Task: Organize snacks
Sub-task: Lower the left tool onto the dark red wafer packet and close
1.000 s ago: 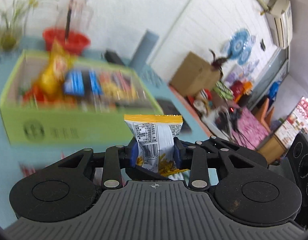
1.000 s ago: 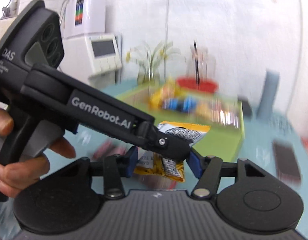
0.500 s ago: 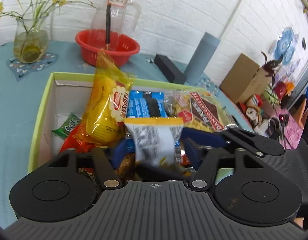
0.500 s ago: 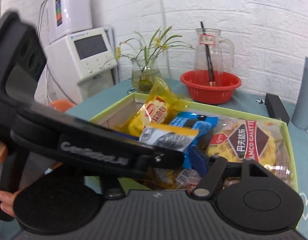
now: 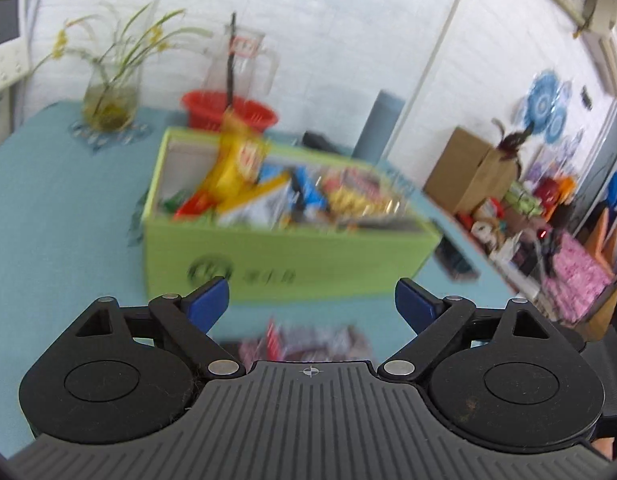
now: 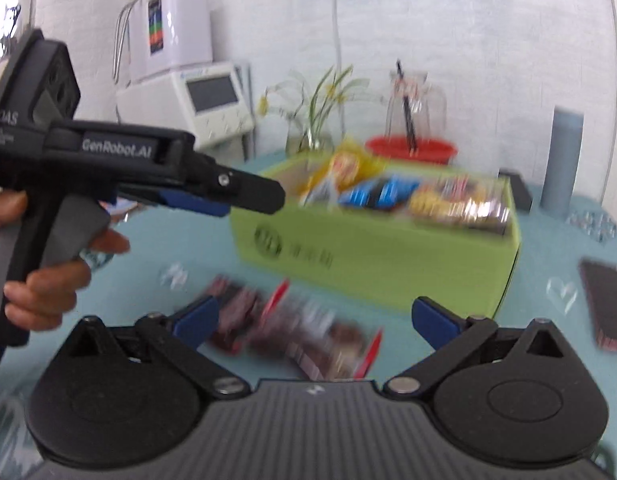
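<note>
White brick walls are enclosing a teal table [image 5: 60, 216], on which a green box [image 5: 292, 260] is sitting, packed with blurred snack packets; a yellow packet [image 5: 232, 160] is standing tall at its far left, and a white-and-yellow packet [image 5: 264, 200] is lying tilted on the heap just right of it. Beyond the box, a red basket [image 5: 228, 114] holding a glass jug [image 6: 414, 108], a flower vase [image 5: 110, 100] and a grey cylinder [image 6: 564, 164] are lining the far edge. Both grippers are hovering over the near side of the table, their jaws having just been opening: the left gripper [image 5: 310, 306] is standing released with nothing between its blue pads, and the right gripper [image 6: 314, 322] is likewise spread wide and empty. On the table just in front of the box, a dark red snack packet [image 6: 292, 332] is lying flat, blurred, below the right gripper. A hand [image 6: 48, 280] is gripping the left tool's handle at the left of the right wrist view, and a dark phone [image 6: 604, 308] is lying at the right.
</note>
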The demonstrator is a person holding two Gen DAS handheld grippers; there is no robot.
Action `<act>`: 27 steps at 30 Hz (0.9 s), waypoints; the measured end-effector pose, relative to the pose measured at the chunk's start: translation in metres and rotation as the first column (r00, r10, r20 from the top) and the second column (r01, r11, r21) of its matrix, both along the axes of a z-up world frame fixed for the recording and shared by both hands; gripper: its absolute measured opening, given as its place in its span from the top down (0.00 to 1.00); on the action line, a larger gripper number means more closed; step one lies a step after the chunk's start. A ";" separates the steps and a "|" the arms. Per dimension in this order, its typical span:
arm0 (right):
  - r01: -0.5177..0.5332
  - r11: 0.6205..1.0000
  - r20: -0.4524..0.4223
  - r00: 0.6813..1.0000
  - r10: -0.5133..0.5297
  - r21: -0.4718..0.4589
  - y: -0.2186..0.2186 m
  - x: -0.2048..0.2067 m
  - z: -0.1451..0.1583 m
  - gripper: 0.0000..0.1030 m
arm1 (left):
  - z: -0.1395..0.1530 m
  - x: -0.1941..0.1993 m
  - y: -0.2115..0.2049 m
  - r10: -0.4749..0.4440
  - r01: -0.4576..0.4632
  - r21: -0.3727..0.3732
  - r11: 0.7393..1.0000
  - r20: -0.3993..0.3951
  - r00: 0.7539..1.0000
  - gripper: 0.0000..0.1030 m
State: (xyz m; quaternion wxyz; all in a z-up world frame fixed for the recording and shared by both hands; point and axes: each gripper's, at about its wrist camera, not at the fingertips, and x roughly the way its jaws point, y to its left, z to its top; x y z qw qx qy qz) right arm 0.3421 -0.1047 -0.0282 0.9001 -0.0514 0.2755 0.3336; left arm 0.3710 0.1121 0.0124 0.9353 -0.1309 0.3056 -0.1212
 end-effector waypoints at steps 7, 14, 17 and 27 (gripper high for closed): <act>-0.121 0.992 -0.030 0.992 0.122 0.037 0.033 -0.036 -0.009 0.01 | -0.032 -0.017 0.020 0.098 -0.095 0.038 0.995 -0.084 0.992 0.27; -0.201 0.979 -0.039 0.979 0.200 -0.020 0.103 0.001 -0.014 0.01 | -0.035 0.015 0.043 -0.039 0.040 0.004 0.999 -0.157 0.987 0.29; -0.202 0.979 -0.113 0.974 0.198 -0.026 0.121 0.023 -0.025 0.01 | -0.048 0.023 0.046 -0.083 0.087 0.008 0.996 -0.197 0.977 0.45; -0.201 0.979 -0.146 0.970 0.194 -0.029 0.107 -0.042 -0.020 0.01 | -0.052 -0.045 0.030 -0.136 0.126 -0.063 0.990 -0.205 0.969 0.74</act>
